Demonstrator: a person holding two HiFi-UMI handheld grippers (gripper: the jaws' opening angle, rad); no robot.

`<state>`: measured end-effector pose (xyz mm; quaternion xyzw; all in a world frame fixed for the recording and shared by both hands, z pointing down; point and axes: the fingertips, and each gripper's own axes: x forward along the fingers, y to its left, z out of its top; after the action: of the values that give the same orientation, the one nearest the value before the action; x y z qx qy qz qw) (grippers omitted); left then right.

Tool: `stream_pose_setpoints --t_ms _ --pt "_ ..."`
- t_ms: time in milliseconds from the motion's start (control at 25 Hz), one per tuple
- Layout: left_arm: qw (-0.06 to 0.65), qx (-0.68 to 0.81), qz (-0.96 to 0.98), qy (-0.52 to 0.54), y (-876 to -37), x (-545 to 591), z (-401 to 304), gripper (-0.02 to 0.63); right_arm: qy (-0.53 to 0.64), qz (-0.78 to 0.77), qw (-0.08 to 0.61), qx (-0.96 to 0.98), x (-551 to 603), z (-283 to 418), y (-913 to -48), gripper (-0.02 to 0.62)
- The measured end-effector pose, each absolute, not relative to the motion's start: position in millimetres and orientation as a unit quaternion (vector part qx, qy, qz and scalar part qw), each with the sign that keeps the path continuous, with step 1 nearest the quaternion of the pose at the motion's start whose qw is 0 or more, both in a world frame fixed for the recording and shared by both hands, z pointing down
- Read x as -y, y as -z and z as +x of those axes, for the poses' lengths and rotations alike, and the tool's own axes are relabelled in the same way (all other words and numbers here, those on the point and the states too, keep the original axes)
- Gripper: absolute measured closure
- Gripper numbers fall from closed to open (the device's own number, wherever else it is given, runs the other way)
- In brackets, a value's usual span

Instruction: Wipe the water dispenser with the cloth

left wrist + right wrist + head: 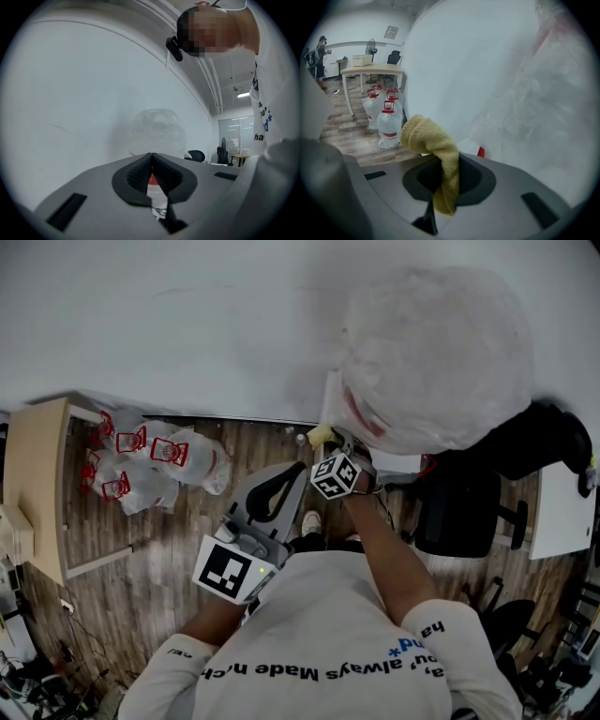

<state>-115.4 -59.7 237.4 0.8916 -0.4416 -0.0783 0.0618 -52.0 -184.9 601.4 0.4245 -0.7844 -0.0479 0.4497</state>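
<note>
Left gripper [151, 158] is pinched closed with nothing in it, held just behind the right one. Right gripper [446, 164] is clamped on the yellow cloth [429, 138], with the bare right forearm [384, 549] stretched out ahead

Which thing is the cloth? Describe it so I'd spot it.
Find the big plastic-wrapped water bottle against the white wall. Just left of it, the right gripper pinches the cloth: the only yellow, fluffy thing there.
</note>
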Motion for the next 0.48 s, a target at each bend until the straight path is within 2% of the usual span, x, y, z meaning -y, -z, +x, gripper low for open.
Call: stream_pose_setpoints --t_ms 480 --pt "0.059 0.437 0.894 0.083 -236.0 49.5 -122.0 0.586 0.040 0.421 0.451 0.786 166.1 -54.0 -604.2 0.535"
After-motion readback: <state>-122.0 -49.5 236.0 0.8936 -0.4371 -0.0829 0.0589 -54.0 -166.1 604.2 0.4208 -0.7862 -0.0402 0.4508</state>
